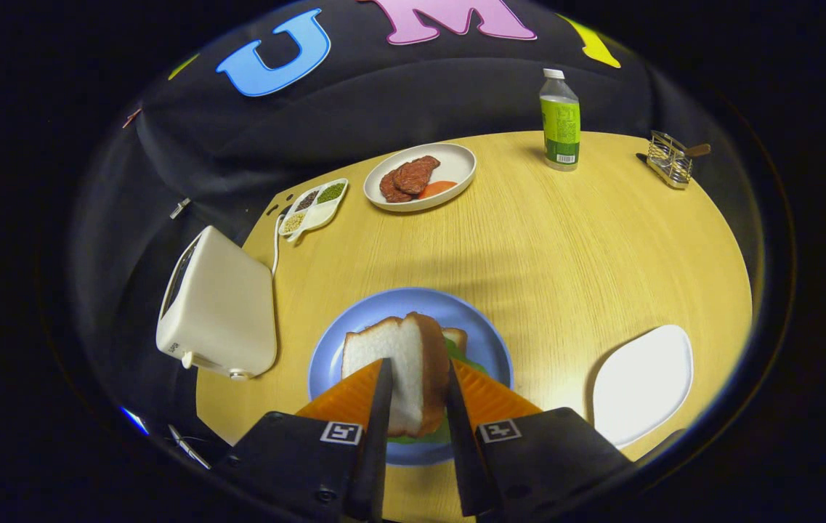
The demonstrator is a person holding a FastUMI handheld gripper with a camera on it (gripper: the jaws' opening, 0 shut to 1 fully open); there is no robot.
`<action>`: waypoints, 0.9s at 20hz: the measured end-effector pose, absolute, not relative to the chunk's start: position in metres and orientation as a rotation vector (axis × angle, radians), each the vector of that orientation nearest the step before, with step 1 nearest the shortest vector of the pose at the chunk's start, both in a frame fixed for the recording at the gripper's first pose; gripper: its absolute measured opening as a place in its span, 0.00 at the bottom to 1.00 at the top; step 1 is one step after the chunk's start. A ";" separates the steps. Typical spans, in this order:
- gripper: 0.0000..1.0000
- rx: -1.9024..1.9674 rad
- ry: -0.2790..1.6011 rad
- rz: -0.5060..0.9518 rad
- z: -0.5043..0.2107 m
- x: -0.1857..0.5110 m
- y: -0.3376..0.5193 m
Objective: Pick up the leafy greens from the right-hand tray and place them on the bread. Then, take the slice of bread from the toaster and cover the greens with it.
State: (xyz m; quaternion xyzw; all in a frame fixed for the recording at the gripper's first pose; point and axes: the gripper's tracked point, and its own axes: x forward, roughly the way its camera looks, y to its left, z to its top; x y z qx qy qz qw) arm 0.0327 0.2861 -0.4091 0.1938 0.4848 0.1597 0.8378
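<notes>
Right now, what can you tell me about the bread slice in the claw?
The bread slice is pale, soft-looking white bread with a brown crust along its edge. It stands on edge between the two fingers of the claw, which press it from both sides. It sits over the blue plate, above the leafy greens and another slice there.

The slice of bread is white with a brown crust and stands on its edge, pressed from both sides between the fingers of the gripper. It hangs just over the blue plate, which lies near the front edge of the tabletop. On the plate lie the leafy greens, green and flat, on top of another bread slice. The white toaster stands at the left edge. The white right-hand tray lies at the right front edge.
</notes>
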 end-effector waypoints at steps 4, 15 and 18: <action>0.55 0.384 1.034 0.306 -0.414 0.030 0.269; 0.95 0.302 0.827 0.303 -0.344 0.046 0.214; 0.98 0.291 0.707 0.312 -0.296 0.053 0.200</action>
